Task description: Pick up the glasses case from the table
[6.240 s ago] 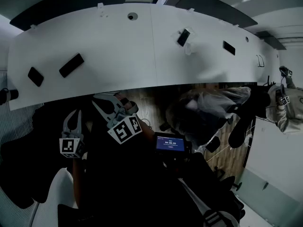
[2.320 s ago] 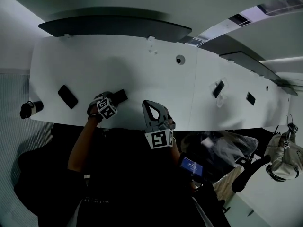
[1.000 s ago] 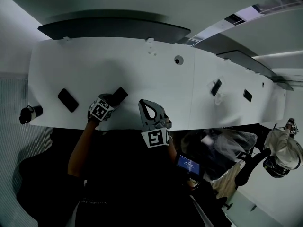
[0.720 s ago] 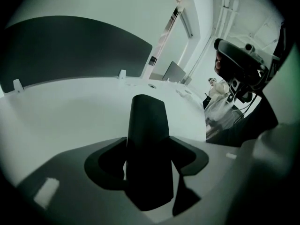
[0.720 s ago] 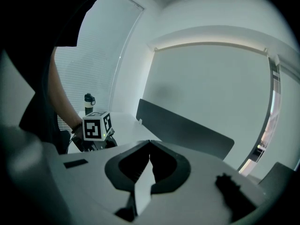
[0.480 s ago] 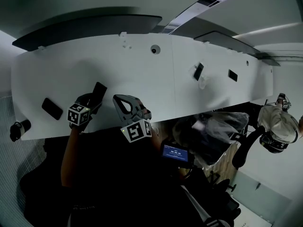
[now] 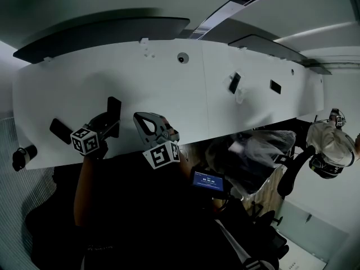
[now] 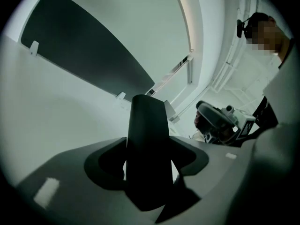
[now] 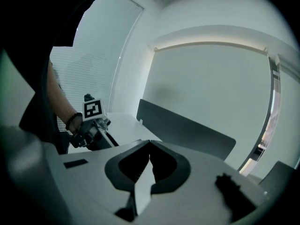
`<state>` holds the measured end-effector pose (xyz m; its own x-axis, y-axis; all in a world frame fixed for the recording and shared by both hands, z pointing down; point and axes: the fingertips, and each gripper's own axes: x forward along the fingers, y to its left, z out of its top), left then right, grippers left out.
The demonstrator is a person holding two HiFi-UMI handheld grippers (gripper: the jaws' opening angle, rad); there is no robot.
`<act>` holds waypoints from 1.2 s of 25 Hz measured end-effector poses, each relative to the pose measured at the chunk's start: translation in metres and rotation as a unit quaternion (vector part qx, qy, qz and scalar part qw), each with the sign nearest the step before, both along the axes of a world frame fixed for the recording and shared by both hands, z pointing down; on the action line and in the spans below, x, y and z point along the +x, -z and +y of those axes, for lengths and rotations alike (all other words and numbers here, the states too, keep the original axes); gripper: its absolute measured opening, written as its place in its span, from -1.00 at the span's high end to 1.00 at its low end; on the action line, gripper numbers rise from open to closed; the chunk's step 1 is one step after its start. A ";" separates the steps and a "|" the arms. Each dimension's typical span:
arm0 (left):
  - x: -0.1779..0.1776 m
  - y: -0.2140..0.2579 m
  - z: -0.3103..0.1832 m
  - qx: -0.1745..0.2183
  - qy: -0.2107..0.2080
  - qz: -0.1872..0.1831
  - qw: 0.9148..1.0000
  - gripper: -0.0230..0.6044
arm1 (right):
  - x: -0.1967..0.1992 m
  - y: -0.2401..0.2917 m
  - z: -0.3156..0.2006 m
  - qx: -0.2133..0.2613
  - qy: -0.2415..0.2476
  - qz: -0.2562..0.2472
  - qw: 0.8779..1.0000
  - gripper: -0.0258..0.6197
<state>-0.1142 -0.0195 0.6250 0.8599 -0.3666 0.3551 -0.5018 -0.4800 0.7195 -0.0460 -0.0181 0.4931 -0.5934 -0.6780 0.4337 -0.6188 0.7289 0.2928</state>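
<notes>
- 2 grippers in head view, both over the near edge of the white table (image 7: 169,77).
- L gripper (image 7: 104,126): jaws clamped on the black glasses case (image 8: 146,125). Case stands upright betw. the pads, long end poking up past the tips.
- Case is in the grip, not lying on the table; sits over the table's near-left part.
- R gripper (image 9: 150,148): jaws together, nothing betw. them, just right of L gripper, apart from the case.
- Flat black item (image 7: 59,130) lies on the table left of L gripper; 2 more black items (image 7: 234,83) further right.
- Dark divider panel (image 7: 101,35) along the table's far side.
- Small lit screen (image 7: 207,180) below the table edge.
- Other person (image 7: 332,145) at far right.
</notes>
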 end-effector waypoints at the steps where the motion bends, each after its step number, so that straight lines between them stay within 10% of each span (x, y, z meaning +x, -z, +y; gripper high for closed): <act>1: 0.000 0.008 -0.001 0.001 0.008 0.016 1.000 0.01 | -0.001 0.000 0.001 0.001 0.000 -0.001 1.000 0.90; 15: -0.025 0.122 -0.007 0.054 0.065 0.179 0.980 0.01 | -0.028 0.011 0.014 0.025 0.009 -0.015 1.000 0.90; 30: -0.037 0.133 0.026 0.048 0.096 0.234 0.966 0.01 | -0.051 0.018 0.043 0.039 0.055 -0.018 0.998 0.90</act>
